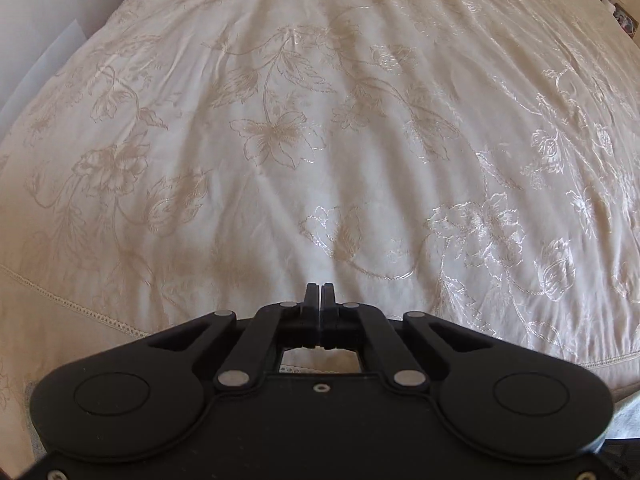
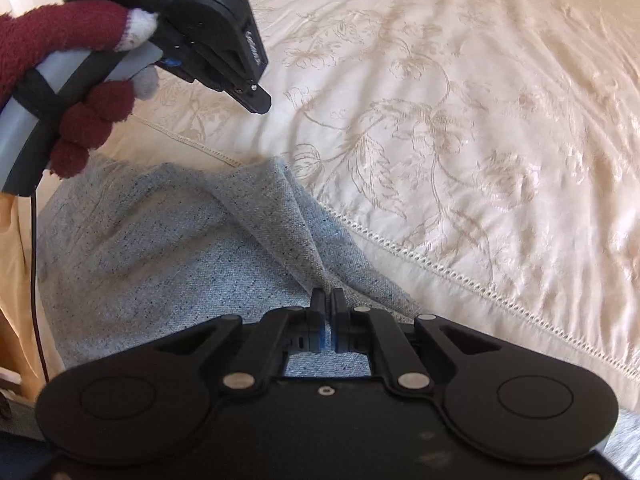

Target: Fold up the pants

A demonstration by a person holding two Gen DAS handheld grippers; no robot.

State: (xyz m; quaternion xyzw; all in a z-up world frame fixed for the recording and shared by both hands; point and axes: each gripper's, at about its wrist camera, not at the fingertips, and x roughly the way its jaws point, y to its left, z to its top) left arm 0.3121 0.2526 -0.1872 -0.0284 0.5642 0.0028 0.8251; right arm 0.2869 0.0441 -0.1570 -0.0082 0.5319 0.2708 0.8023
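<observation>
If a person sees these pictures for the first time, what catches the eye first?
First, the cream bedspread with its shiny embroidered flowers, filling both views. Next, the grey pants heaped at the bed's near edge under the right gripper. Then the dark red glove at upper left, holding the left gripper above the bed.

A cream bedspread (image 1: 320, 140) carries a tone-on-tone floral embroidery. The pants (image 2: 180, 260) are pale blue-grey flecked with dark specks. A dark red fuzzy glove (image 2: 60, 80) has grey-white fingertips.

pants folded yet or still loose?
Loose: the pants lie rumpled at the edge of the bedspread, with a raised ridge of cloth and no tidy fold.
</observation>
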